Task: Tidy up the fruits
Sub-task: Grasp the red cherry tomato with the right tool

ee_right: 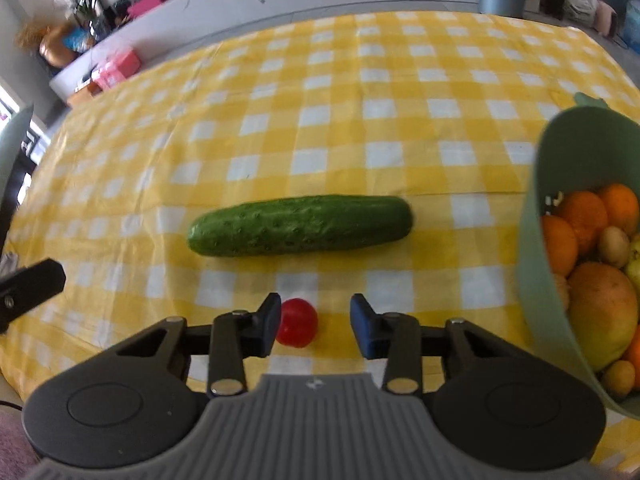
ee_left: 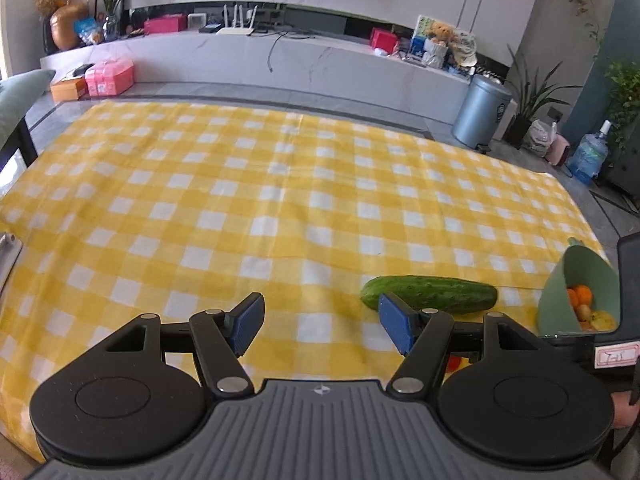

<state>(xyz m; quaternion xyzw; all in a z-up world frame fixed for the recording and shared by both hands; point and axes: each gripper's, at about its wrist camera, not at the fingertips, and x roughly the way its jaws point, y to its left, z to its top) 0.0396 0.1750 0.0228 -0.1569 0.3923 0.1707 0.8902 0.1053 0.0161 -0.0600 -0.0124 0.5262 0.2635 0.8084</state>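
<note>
A long green cucumber [ee_right: 300,226] lies crosswise on the yellow checked tablecloth [ee_right: 360,120]. A small red tomato [ee_right: 298,322] sits on the cloth in front of it, between the fingers of my right gripper [ee_right: 316,315]. The left pad is at the tomato's side and the right pad stands well clear of it, so the gripper is open. A green bowl [ee_right: 534,200] at the right holds oranges and several other fruits. In the left wrist view my left gripper [ee_left: 320,316] is open over bare cloth, with the cucumber [ee_left: 430,294] just beyond its right finger and the bowl [ee_left: 580,272] at far right.
The table's far edge meets a grey floor with a white low cabinet [ee_left: 280,60] behind it. A metal bin [ee_left: 480,112] and a water bottle [ee_left: 588,156] stand at the far right. Part of the left gripper's body [ee_right: 32,284] shows at the left edge of the right wrist view.
</note>
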